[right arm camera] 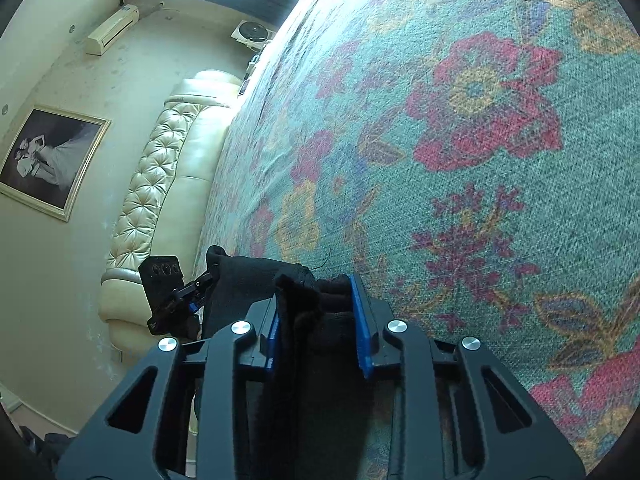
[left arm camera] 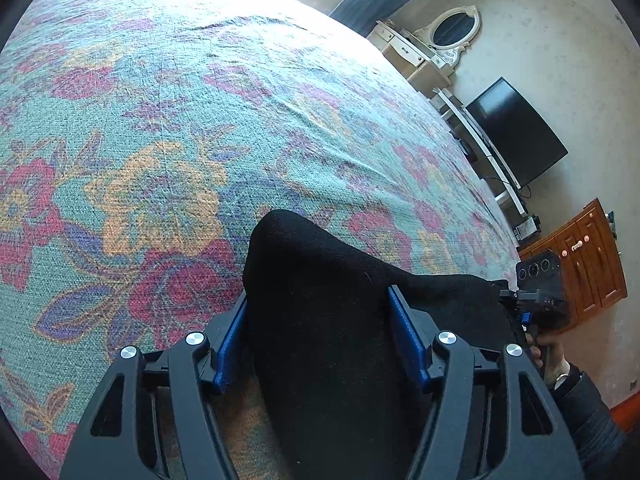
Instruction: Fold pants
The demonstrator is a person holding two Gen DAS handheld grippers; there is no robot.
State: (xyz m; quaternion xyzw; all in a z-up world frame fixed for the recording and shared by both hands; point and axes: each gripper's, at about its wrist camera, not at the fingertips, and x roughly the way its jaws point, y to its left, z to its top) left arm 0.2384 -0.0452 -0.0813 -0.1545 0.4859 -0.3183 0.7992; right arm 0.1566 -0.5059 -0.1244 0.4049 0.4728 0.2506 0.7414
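Left wrist view only: a television (left arm camera: pixel 516 132) and mirror (left arm camera: pixel 456 28) at upper right. Right wrist view only: a framed picture (right arm camera: pixel 48 160) at left. Black pants (left arm camera: pixel 320 320), bunched on the floral bedspread (left arm camera: pixel 160 120), are clamped by the left gripper (left arm camera: pixel 318 336) and right gripper (right arm camera: pixel 316 320) at lower centre.

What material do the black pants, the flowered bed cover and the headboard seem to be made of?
Black pants: probably a soft matte knit or brushed cloth; fine texture, limp folds, no shine.
Flowered bed cover: coarse woven textile, matte; the weave grain is visible.
Headboard: likely cream leather or imitation leather; glossy, button-tufted in diamonds.
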